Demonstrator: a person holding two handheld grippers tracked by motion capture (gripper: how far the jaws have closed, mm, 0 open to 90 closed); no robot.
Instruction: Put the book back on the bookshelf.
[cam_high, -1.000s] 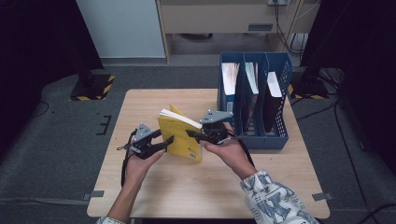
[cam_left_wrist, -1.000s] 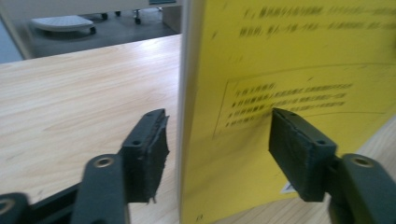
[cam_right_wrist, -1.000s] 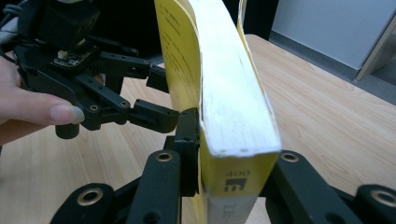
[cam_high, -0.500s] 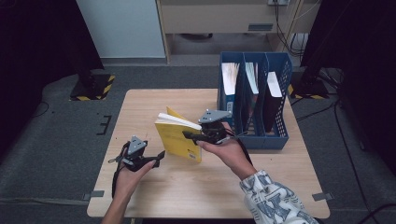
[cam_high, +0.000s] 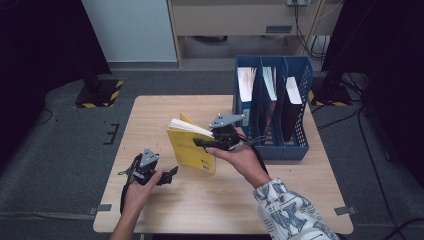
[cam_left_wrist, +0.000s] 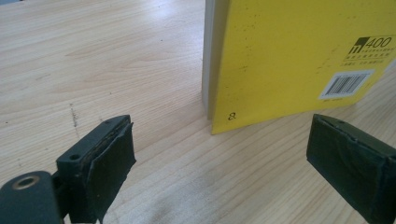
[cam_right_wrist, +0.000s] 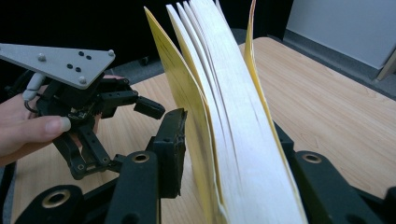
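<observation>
Right gripper (cam_high: 202, 144), mid-frame in the high view, jaws just eased yet clamped on upright yellow paperback book (cam_high: 192, 149); needs firmer bite before blue plastic file rack (cam_high: 298, 112). Left gripper (cam_high: 172, 171), lower left, jaws just spread apart, empty.

My left gripper (cam_high: 172, 172): black linkage body, grey three-cornered plate on top with dark screw holes, black cable trailing along my bare forearm. Its pads (cam_left_wrist: 112, 163): black, rubbery, ragged at the edges; a brass-ringed hole in the arm beneath.

My right gripper (cam_high: 199, 143): same black frame, same grey plate, thin cables at my wrist. Its fingers (cam_right_wrist: 170, 149): black, brass-ringed pivots.

My right sleeve (cam_high: 290, 210): white, dark blue pattern.
</observation>
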